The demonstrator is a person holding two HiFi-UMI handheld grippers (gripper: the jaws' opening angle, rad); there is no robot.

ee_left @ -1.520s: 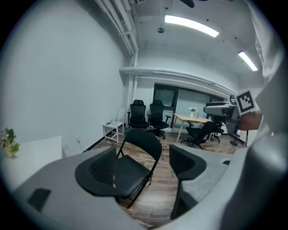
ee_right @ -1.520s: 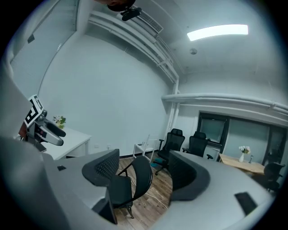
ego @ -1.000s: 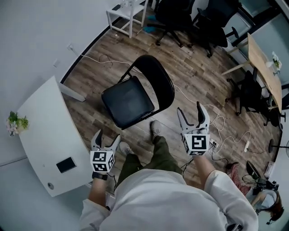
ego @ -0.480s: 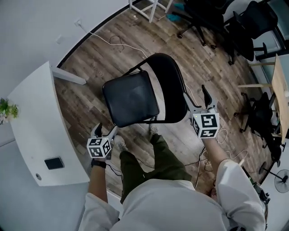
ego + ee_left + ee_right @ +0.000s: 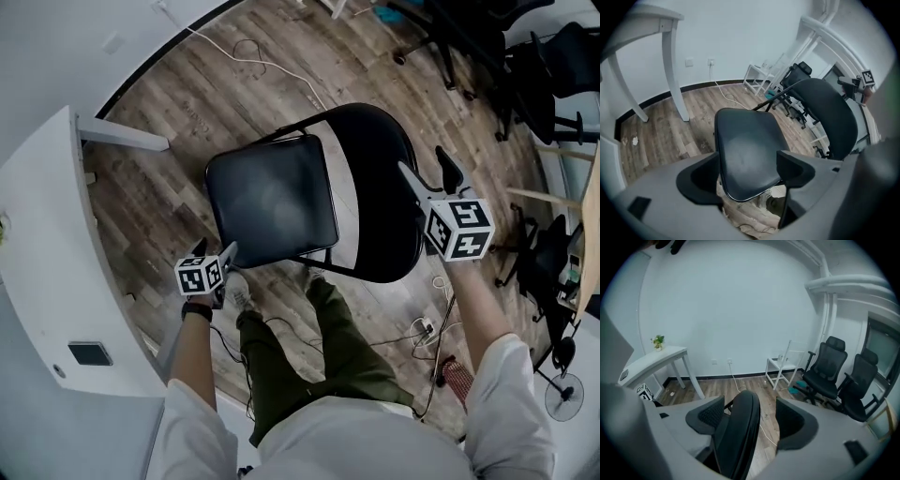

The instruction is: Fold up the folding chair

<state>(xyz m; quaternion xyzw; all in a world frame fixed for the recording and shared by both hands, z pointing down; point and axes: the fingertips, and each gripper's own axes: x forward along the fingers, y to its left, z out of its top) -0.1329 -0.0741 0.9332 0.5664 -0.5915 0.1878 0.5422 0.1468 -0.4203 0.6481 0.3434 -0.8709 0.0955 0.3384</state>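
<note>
The black folding chair stands open on the wood floor, its seat (image 5: 272, 199) left of its backrest (image 5: 380, 187). My left gripper (image 5: 217, 250) is low at the seat's front left corner, open. In the left gripper view the seat's (image 5: 745, 154) front edge lies between the wide jaws of the left gripper (image 5: 747, 176); I cannot tell if they touch it. My right gripper (image 5: 429, 175) is open at the backrest's right edge. In the right gripper view the backrest (image 5: 740, 437) stands edge-on between the jaws of the right gripper (image 5: 750, 420), with a gap on its right side.
A white table (image 5: 47, 281) with a dark phone (image 5: 89, 353) stands close on the left. Black office chairs (image 5: 553, 66) crowd the far right. Cables (image 5: 244, 56) run over the floor. The person's legs (image 5: 281, 356) stand right behind the chair. A white shelf stand (image 5: 783, 369) is by the wall.
Both grippers have dropped and gone forward to the chair: the left to the seat's front corner, the right to the backrest's edge. The head has leaned over the chair.
</note>
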